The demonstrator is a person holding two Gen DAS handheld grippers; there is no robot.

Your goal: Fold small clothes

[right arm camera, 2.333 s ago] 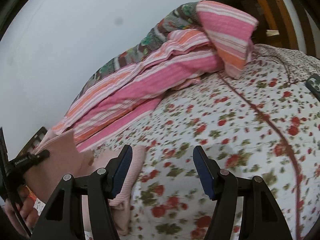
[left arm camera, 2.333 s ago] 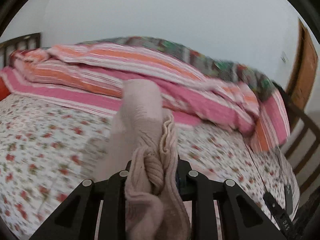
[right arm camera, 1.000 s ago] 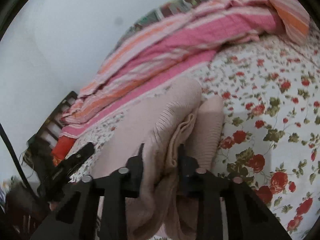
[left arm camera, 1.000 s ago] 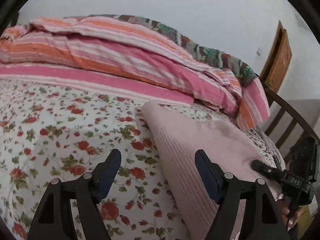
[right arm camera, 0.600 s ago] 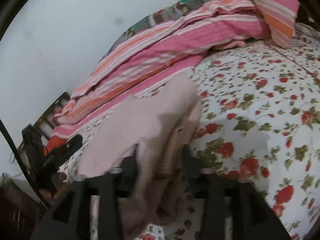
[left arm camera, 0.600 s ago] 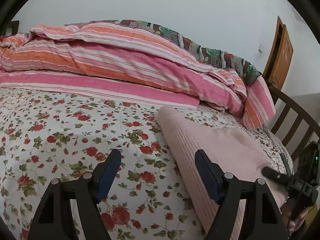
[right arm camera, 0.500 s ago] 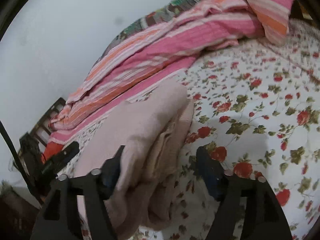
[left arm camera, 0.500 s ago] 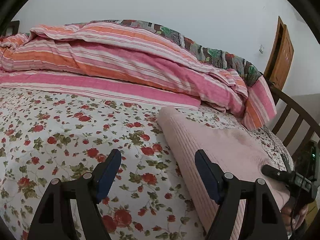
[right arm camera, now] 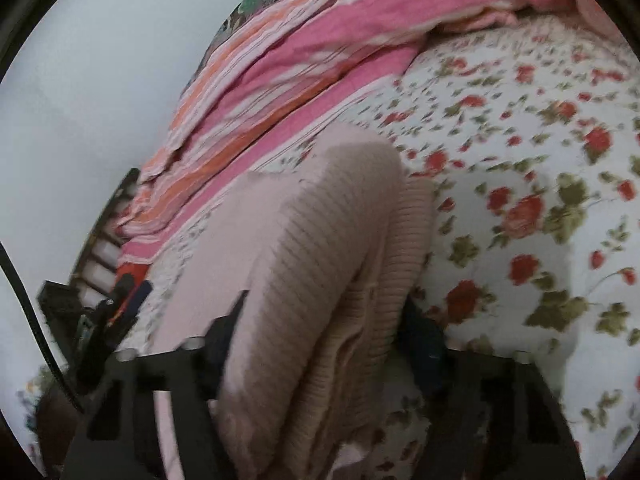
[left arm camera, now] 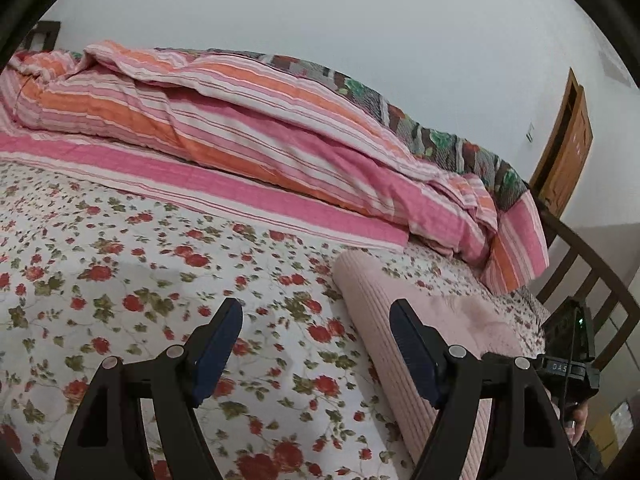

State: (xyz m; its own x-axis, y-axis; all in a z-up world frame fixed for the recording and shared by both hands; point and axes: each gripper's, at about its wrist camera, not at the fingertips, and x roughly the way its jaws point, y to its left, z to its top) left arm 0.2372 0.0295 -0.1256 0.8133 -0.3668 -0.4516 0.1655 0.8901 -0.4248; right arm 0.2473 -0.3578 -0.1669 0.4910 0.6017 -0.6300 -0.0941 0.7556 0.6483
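A pale pink ribbed knit garment [left arm camera: 404, 328] lies folded on the floral bedsheet [left arm camera: 120, 272], right of my left gripper [left arm camera: 316, 336]. The left gripper is open and empty, its right finger beside the garment's folded edge. In the right wrist view the same garment [right arm camera: 320, 264] bulges up between the wide-apart jaws of my right gripper [right arm camera: 324, 320]. The jaws stand on either side of the folded stack; the view is blurred and I cannot tell whether the pads touch it. The right gripper also shows in the left wrist view [left arm camera: 568, 356].
A rolled pink and orange striped quilt [left arm camera: 240, 136] lies along the far side of the bed. A dark wooden bed frame [left arm camera: 592, 272] and a wooden door [left arm camera: 564, 152] are at the right. The left gripper shows in the right wrist view [right arm camera: 108, 312].
The right gripper let go of the garment about half a second ago and has since moved forward around the folded stack. The left gripper has held open and drifted slightly left.
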